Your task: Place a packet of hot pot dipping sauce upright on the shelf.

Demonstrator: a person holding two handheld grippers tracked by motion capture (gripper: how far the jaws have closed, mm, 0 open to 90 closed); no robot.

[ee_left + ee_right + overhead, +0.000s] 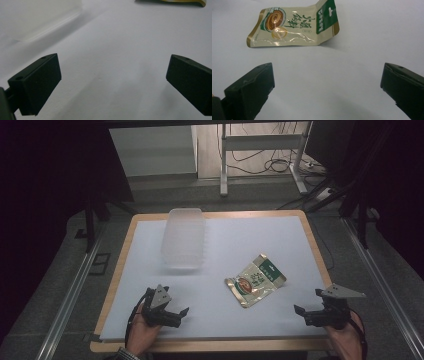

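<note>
The snack packet (255, 280) lies between the left gripper (176, 312) and right gripper (306, 311), both jaws wide apart, empty.

mid-mat free btw claws | obstacles – packet (255, 280), tub (184, 238) far-left

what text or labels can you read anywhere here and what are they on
No text can be quoted with certainty.
Cream and green foil snack packet: large dark Chinese-style characters down its middle, too blurred to read.
Its green header strip: white print, too small to read.
Clear plastic lidded container: no lettering visible.
Grippers, white table mat: no markings visible.
</note>
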